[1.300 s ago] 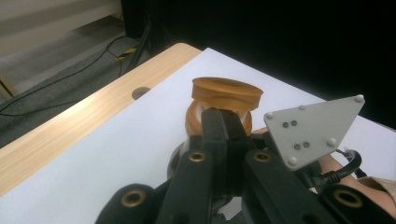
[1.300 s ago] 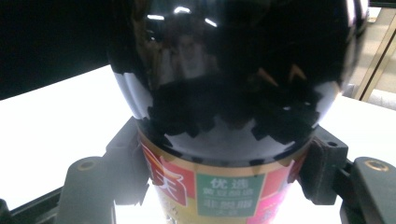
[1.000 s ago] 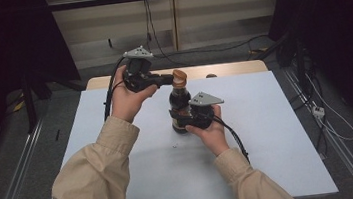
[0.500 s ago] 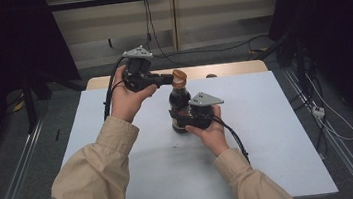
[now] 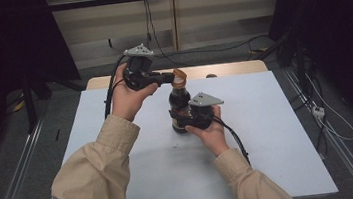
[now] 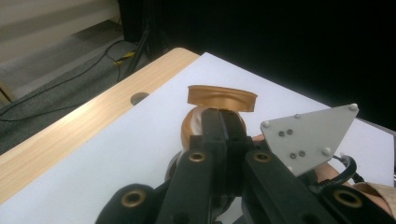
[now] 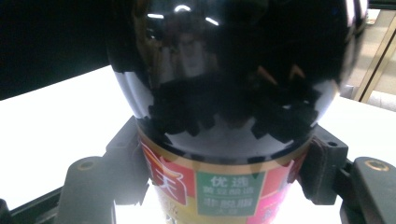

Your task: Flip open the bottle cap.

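A dark sauce bottle (image 5: 179, 104) with a red and green label (image 7: 229, 186) stands upright mid-table. My right gripper (image 5: 183, 119) is shut on its lower body, one jaw on each side (image 7: 223, 161). The bottle's golden flip lid (image 5: 179, 74) stands tilted up off the cap (image 6: 191, 128). My left gripper (image 5: 169, 76) comes in from the left at cap height. Its jaws are shut together, and their tips (image 6: 223, 116) sit against the cap just under the raised lid (image 6: 222, 98). I see nothing between them.
The white table top (image 5: 279, 133) has a wooden strip (image 5: 226, 68) along its far edge, with a small round hole (image 5: 210, 76) in it. Cables lie on the floor beyond. Both sleeved forearms reach in from the bottom.
The left gripper has edged right against the cap, and the flip lid has tipped upward. The right gripper and the bottle have stayed put.
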The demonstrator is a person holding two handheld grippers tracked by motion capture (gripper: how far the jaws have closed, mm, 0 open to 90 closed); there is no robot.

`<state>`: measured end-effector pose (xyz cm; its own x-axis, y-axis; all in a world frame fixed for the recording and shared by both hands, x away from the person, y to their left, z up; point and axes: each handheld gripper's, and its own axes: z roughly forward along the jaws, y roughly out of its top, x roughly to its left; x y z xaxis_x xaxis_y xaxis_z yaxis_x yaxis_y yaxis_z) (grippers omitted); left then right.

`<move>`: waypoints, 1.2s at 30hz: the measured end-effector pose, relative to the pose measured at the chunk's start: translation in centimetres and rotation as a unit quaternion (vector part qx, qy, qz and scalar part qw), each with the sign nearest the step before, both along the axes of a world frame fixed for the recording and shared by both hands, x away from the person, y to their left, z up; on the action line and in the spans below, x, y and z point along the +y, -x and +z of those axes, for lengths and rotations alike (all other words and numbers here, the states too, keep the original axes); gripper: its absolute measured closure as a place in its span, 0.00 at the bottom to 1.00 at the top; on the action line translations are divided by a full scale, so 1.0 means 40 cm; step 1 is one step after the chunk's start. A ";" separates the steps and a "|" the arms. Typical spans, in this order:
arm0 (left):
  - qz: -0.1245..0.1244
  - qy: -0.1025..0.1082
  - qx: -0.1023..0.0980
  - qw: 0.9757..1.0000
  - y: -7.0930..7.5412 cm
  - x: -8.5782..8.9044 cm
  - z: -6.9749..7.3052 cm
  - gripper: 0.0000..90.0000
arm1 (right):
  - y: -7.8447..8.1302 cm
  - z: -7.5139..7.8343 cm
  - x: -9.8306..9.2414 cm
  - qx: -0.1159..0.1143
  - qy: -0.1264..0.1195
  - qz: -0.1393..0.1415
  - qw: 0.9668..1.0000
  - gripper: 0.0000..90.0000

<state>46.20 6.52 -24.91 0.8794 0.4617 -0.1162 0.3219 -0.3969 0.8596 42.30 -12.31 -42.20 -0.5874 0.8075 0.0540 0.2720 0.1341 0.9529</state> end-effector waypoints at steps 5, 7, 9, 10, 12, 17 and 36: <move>0.000 0.006 0.001 1.000 -0.001 0.000 0.003 1.00 | 0.000 0.000 0.001 -0.001 0.001 -0.001 1.000 0.34; 0.000 0.006 0.001 1.000 -0.002 0.000 0.003 1.00 | 0.001 0.000 0.000 0.000 0.001 -0.001 1.000 0.34; 0.000 0.006 0.001 1.000 -0.002 0.000 0.003 1.00 | 0.000 0.000 0.001 0.000 0.000 0.000 1.000 0.34; 0.000 0.007 0.001 1.000 -0.002 0.000 0.002 1.00 | 0.000 0.000 0.000 0.000 0.000 0.000 1.000 0.34; 0.001 0.007 0.002 1.000 -0.003 0.000 0.003 1.00 | 0.000 -0.001 0.000 0.000 -0.001 0.000 1.000 0.34; 0.003 0.006 -0.001 1.000 -0.004 -0.005 0.009 1.00 | 0.000 -0.001 0.001 -0.001 0.001 0.000 1.000 0.34; 0.002 0.006 -0.002 1.000 -0.006 -0.015 0.016 1.00 | 0.000 -0.001 0.002 -0.002 0.002 0.000 1.000 0.34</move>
